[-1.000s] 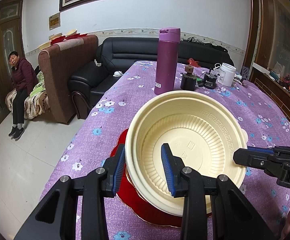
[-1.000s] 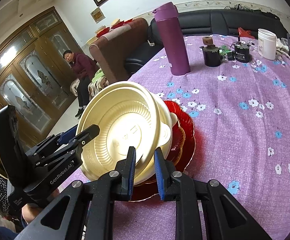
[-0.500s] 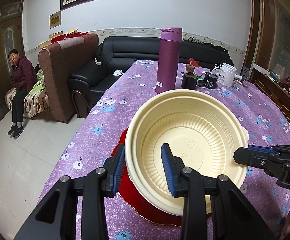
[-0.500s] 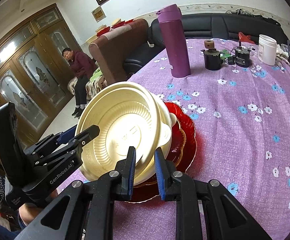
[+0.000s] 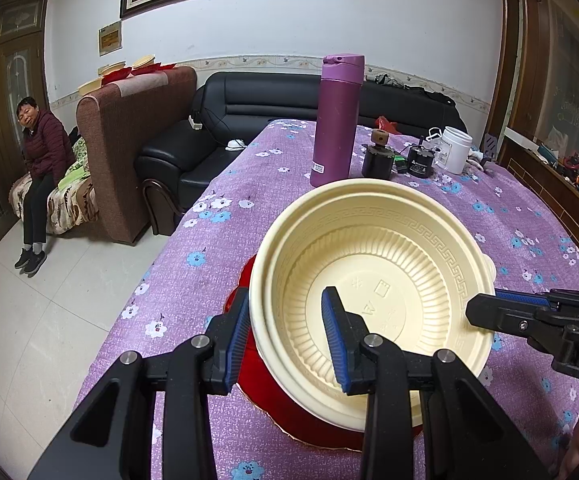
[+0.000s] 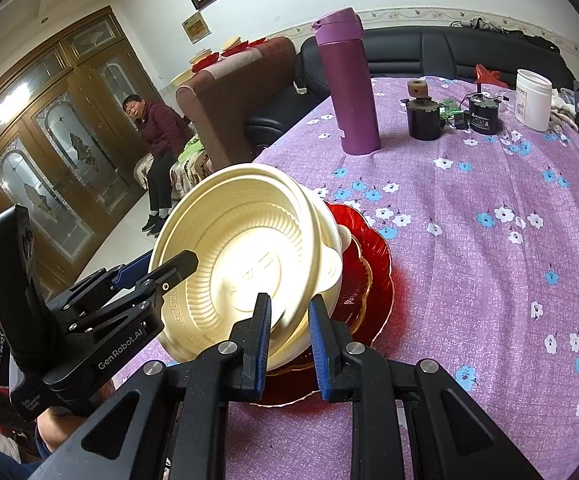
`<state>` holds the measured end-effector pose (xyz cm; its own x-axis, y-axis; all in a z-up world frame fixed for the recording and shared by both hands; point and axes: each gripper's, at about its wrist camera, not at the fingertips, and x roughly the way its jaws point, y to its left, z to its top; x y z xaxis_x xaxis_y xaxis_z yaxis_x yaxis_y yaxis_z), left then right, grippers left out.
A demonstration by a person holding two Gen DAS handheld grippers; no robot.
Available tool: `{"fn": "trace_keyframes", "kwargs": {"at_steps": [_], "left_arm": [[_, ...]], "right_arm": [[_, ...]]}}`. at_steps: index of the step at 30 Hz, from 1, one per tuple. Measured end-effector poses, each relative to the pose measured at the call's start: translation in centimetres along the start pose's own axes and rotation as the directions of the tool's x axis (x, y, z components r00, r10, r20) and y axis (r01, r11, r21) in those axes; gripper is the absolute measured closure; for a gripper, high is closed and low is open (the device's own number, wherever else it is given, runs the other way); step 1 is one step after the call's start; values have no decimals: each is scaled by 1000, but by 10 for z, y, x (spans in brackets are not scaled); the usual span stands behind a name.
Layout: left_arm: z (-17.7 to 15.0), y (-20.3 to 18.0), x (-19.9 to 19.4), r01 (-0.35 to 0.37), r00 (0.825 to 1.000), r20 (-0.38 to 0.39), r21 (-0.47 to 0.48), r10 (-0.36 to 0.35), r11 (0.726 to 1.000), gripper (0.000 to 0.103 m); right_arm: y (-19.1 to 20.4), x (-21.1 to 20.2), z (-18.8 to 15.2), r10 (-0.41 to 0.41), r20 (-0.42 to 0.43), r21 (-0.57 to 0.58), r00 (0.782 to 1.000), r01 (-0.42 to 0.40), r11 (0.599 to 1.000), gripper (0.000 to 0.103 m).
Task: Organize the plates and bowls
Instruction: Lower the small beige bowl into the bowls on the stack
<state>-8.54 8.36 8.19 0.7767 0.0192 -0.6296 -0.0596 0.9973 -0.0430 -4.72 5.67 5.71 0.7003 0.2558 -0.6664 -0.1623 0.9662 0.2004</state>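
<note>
Two nested cream plastic bowls point(image 5: 389, 264) point(image 6: 241, 224) sit tilted over a stack of red plates point(image 5: 273, 400) point(image 6: 373, 276) on the purple flowered tablecloth. My left gripper point(image 5: 288, 338) point(image 6: 161, 266) is shut on the bowls' left rim, one pad outside the wall and one inside. My right gripper point(image 6: 289, 330) point(image 5: 485, 308) is shut on the opposite rim, again with the wall between its pads. The red plates are mostly hidden under the bowls.
A tall purple flask point(image 5: 337, 120) stands behind the bowls, with two small dark jars point(image 5: 377, 160) and a white jar point(image 5: 455, 156) farther back. The table's left edge point(image 5: 157, 272) runs close to the plates. A person point(image 5: 43, 160) sits beyond it beside sofas.
</note>
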Motion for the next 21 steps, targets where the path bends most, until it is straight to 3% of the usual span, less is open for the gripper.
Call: {"fn": "trace_keyframes", "kwargs": {"at_steps": [21], "left_arm": [[-3,3,1,3,1000,3,-12,-3,1000,67]], "right_arm": [[1,-1,1,-2,0,0,1000,2,1000,80]]}}
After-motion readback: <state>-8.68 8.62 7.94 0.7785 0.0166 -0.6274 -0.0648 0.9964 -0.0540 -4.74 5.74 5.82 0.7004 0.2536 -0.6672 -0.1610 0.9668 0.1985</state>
